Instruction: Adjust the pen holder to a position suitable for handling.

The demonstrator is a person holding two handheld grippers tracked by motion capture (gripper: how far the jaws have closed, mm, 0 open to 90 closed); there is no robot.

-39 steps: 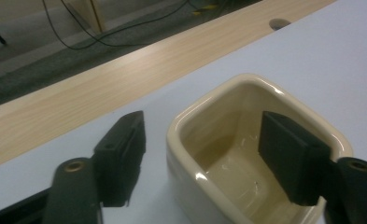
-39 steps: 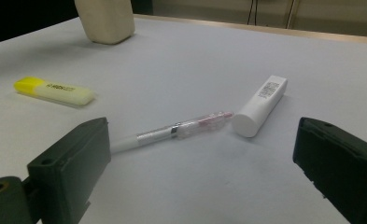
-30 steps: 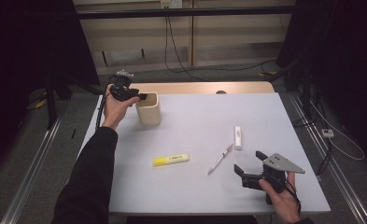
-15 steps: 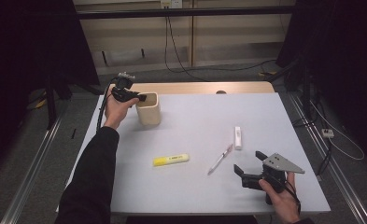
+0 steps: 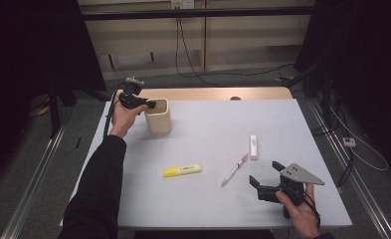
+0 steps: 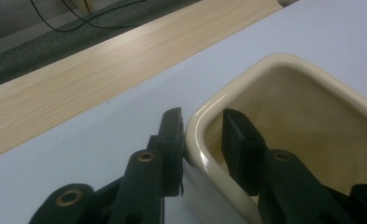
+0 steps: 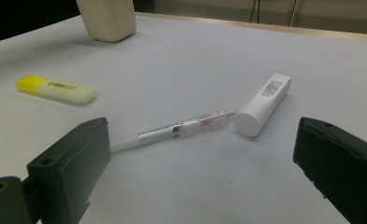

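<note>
Left gripper (image 6: 202, 140): straddles the rim of the cream cup (image 6: 284, 107), one jaw outside the wall and one inside; the outer jaw touches the wall, a small gap shows beside the inner jaw, so whether the rim is truly clamped cannot be told.
Cream cup: stands upright near the far left corner of the white table (image 5: 218, 134); in the left gripper view its lower body is cut off and its floor lies in shadow.
Right gripper (image 5: 265, 177): held over the near right part of the table, jaws spread wide and grasping nothing.
Pen (image 7: 172, 129): lies flat between the spread jaws in the right gripper view, its pink end just beside the white tube (image 7: 264, 103); its tip is hard to make out.
Yellow highlighter (image 5: 182, 171): lies flat near the table's middle; label print too small to read.
Change from earlier frames: left hand (image 5: 123, 115) and cup sit in the same place; right gripper unmoved; pen, tube and highlighter unchanged.
</note>
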